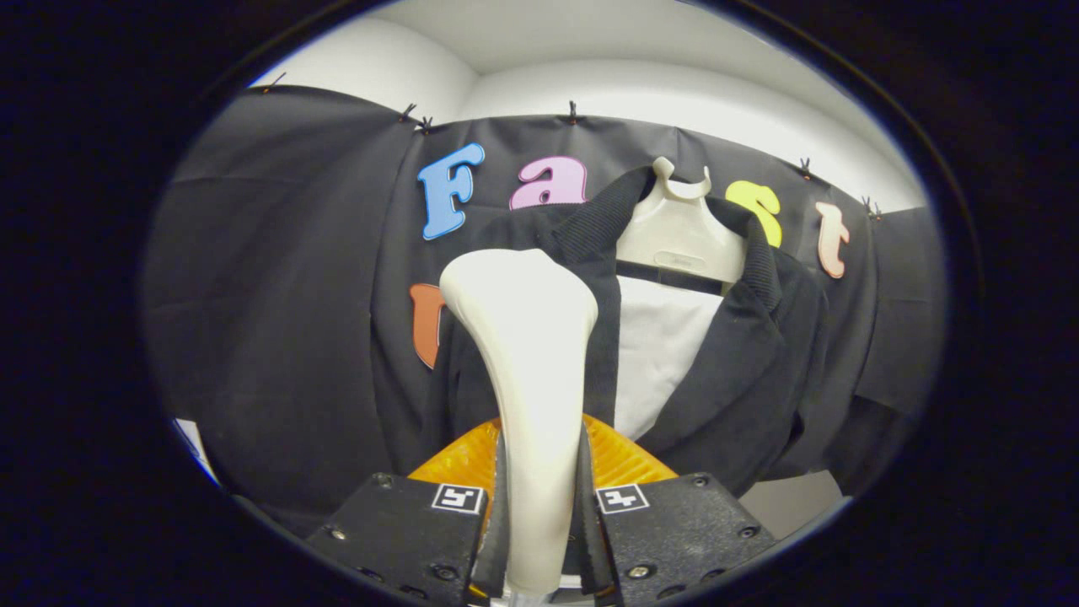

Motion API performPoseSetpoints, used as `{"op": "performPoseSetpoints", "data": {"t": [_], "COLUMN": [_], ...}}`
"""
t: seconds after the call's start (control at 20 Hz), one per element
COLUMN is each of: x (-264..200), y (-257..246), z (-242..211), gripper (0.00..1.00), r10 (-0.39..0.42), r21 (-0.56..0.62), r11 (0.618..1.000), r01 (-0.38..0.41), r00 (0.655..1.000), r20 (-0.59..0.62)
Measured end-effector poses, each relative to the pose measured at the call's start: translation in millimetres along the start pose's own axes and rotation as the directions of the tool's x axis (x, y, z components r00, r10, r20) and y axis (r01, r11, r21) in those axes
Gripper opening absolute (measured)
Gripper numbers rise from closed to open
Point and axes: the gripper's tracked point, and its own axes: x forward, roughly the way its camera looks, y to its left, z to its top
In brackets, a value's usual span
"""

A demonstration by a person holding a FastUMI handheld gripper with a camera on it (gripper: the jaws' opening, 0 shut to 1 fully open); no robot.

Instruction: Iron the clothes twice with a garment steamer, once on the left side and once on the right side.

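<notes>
- One black jacket [742, 354] hung open on a cream hanger [679, 232] against the booth wall, beyond the fingers.
- Garment steamer [527, 354] stood upright, long axis vertical, head toward the jacket's left lapel.
- Gripper [539, 527] clamped the steamer's handle, both fingers pressing.
- Judged: a pass in hand; next calls for steady travel along the fabric.

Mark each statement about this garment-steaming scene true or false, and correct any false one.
1. The gripper is shut on the white steamer. True.
2. The black jacket lies folded on a table. False: it hangs on a cream hanger.
3. The jacket is open at the front, showing a white panel. True.
4. The steamer's head sits against the jacket's far right sleeve. False: it stands before the panel left of the opening.
</notes>
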Motion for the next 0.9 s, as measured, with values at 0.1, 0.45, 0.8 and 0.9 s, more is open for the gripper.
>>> {"op": "performPoseSetpoints", "data": {"t": [0.1, 0.45, 0.8, 0.9], "x": [3.4, 2.9, -9.6, -8.3], "y": [-0.3, -6.7, 0.7, 1.9], "z": [-14.7, -56.0, -100.3, -113.8], "gripper": [0.35, 0.35, 0.35, 0.35], "r10": [-0.009, -0.052, -0.046, -0.046], "r21": [0.005, -0.006, -0.028, -0.035], "r11": [1.0, 0.999, 0.999, 0.999], "r01": [0.009, 0.052, 0.043, 0.042], "r00": [1.0, 0.997, 0.992, 0.99], "r20": [-0.025, -0.064, -0.114, -0.13]}}
